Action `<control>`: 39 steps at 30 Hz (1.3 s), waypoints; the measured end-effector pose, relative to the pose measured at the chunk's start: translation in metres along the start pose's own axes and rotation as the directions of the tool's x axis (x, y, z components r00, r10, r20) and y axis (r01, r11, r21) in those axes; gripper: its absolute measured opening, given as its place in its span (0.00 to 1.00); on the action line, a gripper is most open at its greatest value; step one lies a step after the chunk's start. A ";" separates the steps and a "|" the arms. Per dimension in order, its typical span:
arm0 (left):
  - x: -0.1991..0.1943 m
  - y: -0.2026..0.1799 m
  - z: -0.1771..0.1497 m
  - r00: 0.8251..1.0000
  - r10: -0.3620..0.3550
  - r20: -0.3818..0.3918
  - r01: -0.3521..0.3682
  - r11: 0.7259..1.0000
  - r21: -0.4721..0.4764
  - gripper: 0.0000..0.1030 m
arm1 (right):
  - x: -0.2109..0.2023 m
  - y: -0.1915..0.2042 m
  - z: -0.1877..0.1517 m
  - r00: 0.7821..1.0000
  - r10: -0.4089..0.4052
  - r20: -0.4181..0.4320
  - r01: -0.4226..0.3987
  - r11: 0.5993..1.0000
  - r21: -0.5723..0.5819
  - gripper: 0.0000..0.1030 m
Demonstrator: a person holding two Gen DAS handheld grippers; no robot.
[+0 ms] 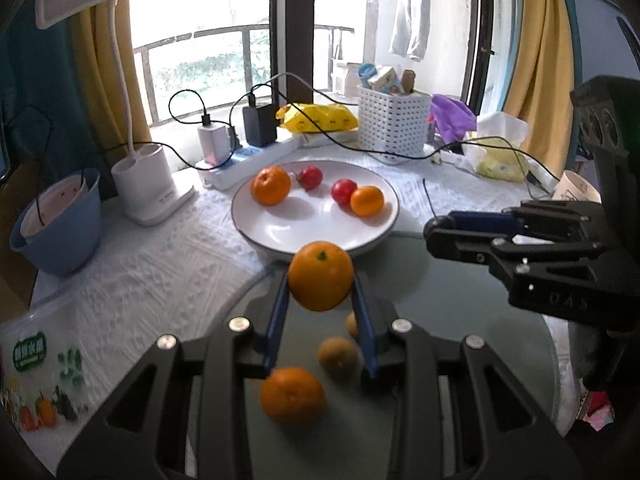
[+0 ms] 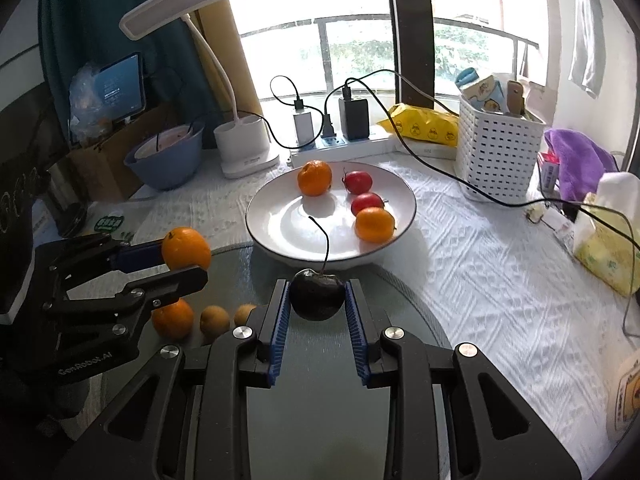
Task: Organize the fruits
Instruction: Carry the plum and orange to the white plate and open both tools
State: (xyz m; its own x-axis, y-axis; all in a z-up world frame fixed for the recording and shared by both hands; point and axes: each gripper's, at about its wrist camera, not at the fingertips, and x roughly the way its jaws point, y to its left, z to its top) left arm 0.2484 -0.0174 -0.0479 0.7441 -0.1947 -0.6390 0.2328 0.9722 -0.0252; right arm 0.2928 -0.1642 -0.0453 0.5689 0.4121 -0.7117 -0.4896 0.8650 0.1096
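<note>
Orange (image 1: 320,276): we hold it clear of the counter in the left gripper (image 1: 321,312), pads clamped on its sides, just short of the white plate (image 1: 280,236).
Dark cherry (image 2: 317,295): our right gripper (image 2: 318,316) is closed on it, long stem pointing up.
Handling: we judge the orange firm, light and prone to roll; the cherry soft and easily bruised, best held lightly across its widest part.
Plate contents: two oranges and two red fruits lie there already.
Loose fruit: one orange (image 1: 293,395) and two small brown fruits (image 1: 338,357) rest on the glass counter (image 1: 460,320) beneath us.
Surroundings: a white basket (image 1: 394,118) and desk lamp (image 1: 146,184) stand behind.
</note>
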 end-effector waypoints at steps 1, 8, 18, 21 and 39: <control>0.002 0.001 0.002 1.000 -0.001 0.002 0.001 1.000 0.000 0.32 | 0.002 0.000 0.002 1.000 0.001 -0.001 -0.001 1.000 -0.003 0.29; 0.019 0.013 0.014 1.000 -0.007 0.008 0.007 1.000 -0.001 0.32 | 0.019 0.000 0.017 1.000 0.006 -0.015 -0.006 1.000 -0.015 0.29; 0.047 0.028 0.026 1.000 -0.012 -0.009 0.011 1.000 -0.020 0.32 | 0.046 -0.005 0.029 0.999 0.012 -0.039 -0.013 1.000 -0.015 0.29; 0.052 0.031 0.029 1.000 -0.012 -0.011 0.011 1.000 -0.025 0.32 | 0.053 -0.005 0.033 0.999 0.014 -0.044 -0.015 1.000 -0.017 0.29; 0.036 0.031 0.031 1.000 -0.003 -0.002 0.003 1.000 -0.028 0.47 | 0.051 -0.009 0.039 0.999 -0.024 -0.041 0.025 1.000 0.014 0.41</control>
State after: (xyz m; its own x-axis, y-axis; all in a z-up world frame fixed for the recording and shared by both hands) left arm 0.3020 0.0017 -0.0479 0.7424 -0.1978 -0.6401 0.2176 0.9748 -0.0488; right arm 0.3521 -0.1392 -0.0557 0.5528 0.3787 -0.7423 -0.4662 0.8789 0.1011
